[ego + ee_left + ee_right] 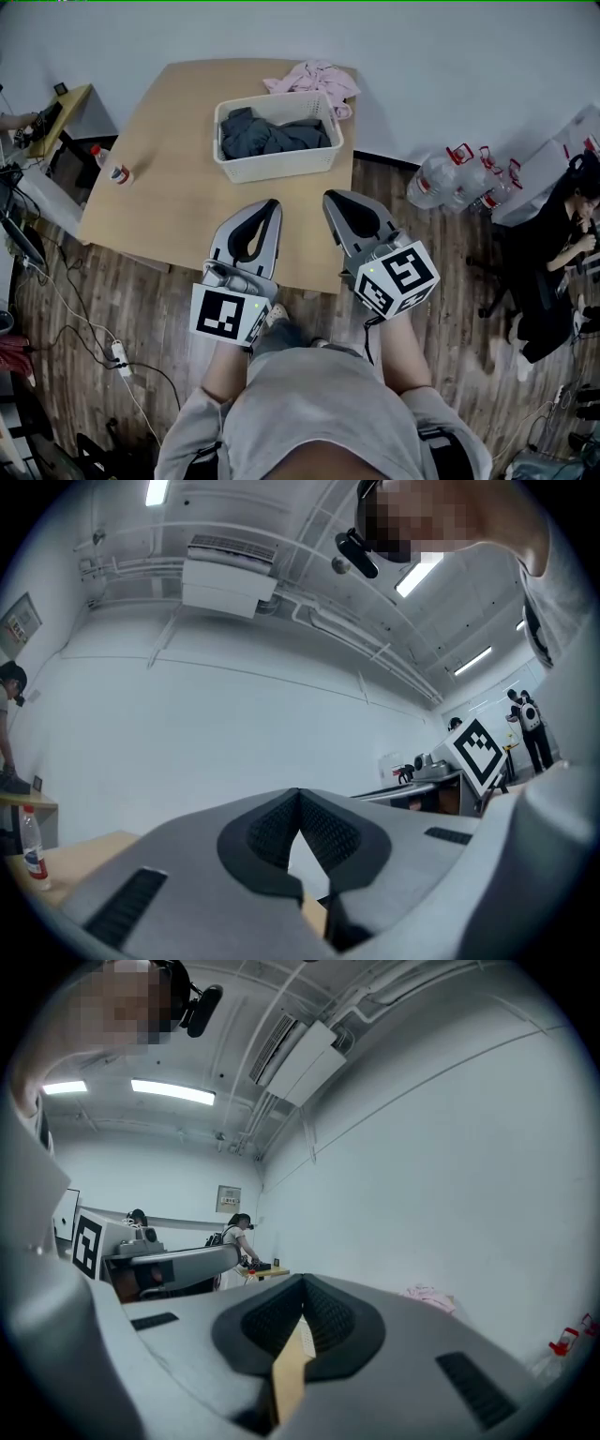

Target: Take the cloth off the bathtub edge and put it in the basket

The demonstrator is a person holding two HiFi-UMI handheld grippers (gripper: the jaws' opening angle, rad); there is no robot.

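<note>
Both grippers shut & empty, near table edge

Left gripper (272,204) & right gripper (330,197) sit side by side over the near edge of the wooden table (169,197), jaws together, nothing btwn them. Dark grey cloth (272,136) lies in the white basket (281,167); pink cloth (314,77) lies just behind the basket, at the far table edge. Bottle (111,164) stands at left.
</note>
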